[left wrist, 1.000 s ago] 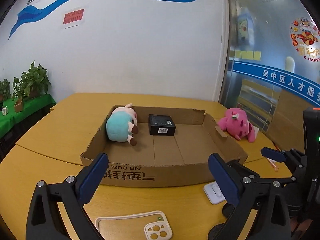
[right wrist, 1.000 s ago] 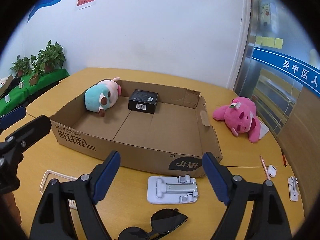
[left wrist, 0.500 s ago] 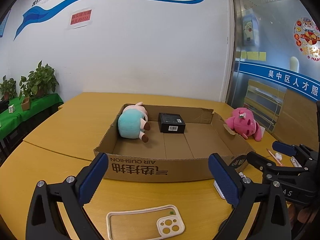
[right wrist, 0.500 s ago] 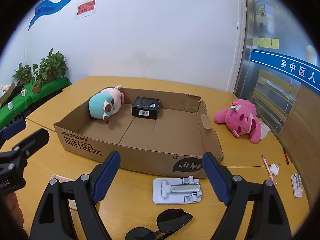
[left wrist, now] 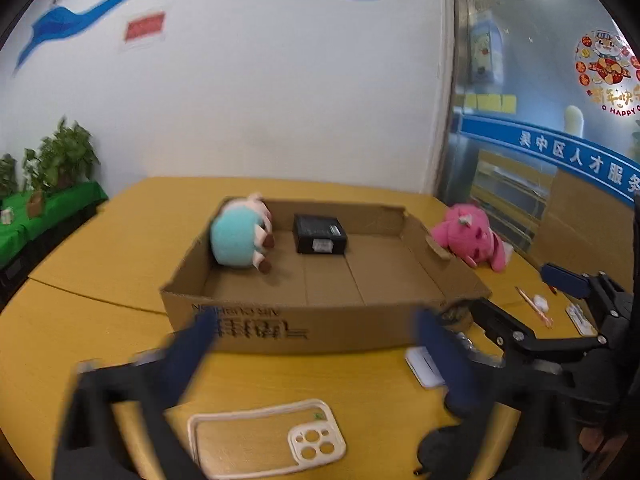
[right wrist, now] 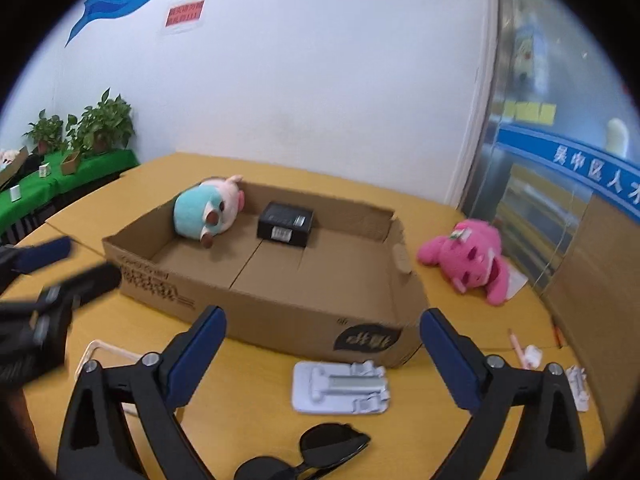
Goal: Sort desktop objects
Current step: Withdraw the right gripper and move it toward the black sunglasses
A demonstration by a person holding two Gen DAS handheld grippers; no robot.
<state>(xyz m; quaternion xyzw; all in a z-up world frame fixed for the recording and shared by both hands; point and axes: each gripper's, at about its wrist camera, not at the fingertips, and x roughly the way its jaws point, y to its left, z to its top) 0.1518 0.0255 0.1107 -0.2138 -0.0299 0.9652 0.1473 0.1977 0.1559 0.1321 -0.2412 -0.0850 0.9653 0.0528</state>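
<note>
Lying nearest the cameras on the yellow table (right wrist: pixel 132 332) are black sunglasses (right wrist: pixel 308 456), a white phone case (left wrist: pixel 266 442) and a pale grey phone stand (right wrist: pixel 340 388), all outside the cardboard box (right wrist: pixel 280 320). The right gripper (right wrist: pixel 322 344) hangs above the stand with its jaws opening and nothing between them. The left gripper (left wrist: pixel 316 344), blurred, also stands spread wide and empty over the phone case. Farther on, the box holds a teal plush toy (left wrist: pixel 238 242) in its far left corner and a small black box (left wrist: pixel 320 234) beside it. A pink plush toy (right wrist: pixel 468 264) lies on the table just right of the box. Potted plants (right wrist: pixel 100 128) stand far left against the wall.
</note>
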